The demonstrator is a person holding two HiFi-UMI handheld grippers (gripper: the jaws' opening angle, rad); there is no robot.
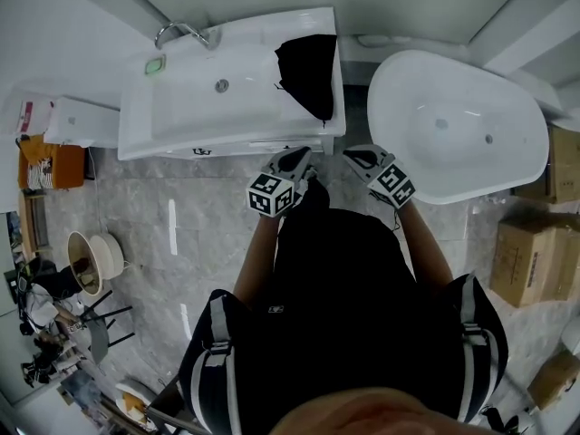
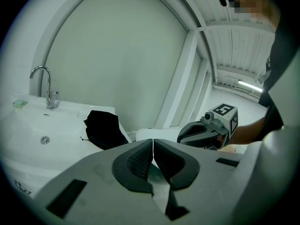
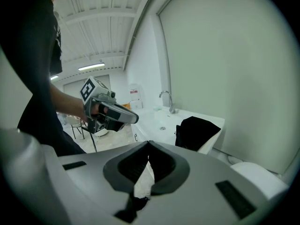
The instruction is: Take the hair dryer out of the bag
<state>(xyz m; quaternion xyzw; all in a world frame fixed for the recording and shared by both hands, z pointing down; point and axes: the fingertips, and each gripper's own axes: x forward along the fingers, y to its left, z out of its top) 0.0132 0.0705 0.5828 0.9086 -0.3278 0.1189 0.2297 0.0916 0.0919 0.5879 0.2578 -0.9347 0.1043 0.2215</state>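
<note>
A black bag (image 1: 308, 71) lies slumped on the right end of the white washbasin counter (image 1: 190, 107); no hair dryer shows. The bag (image 2: 105, 129) is ahead and left in the left gripper view, and the bag (image 3: 196, 132) is ahead and right in the right gripper view. My left gripper (image 1: 294, 159) and right gripper (image 1: 361, 158) hover side by side just short of the counter's front edge, apart from the bag. Both are shut with nothing between the jaws: left gripper (image 2: 153, 146), right gripper (image 3: 149, 149).
A white bathtub (image 1: 507, 161) stands to the right of the counter. A faucet (image 1: 181, 33) and a green soap dish (image 1: 155, 64) sit at the basin's left. Cardboard boxes (image 1: 530, 261) are stacked at far right. A white bowl-shaped fixture (image 1: 95, 256) and clutter lie on the floor at left.
</note>
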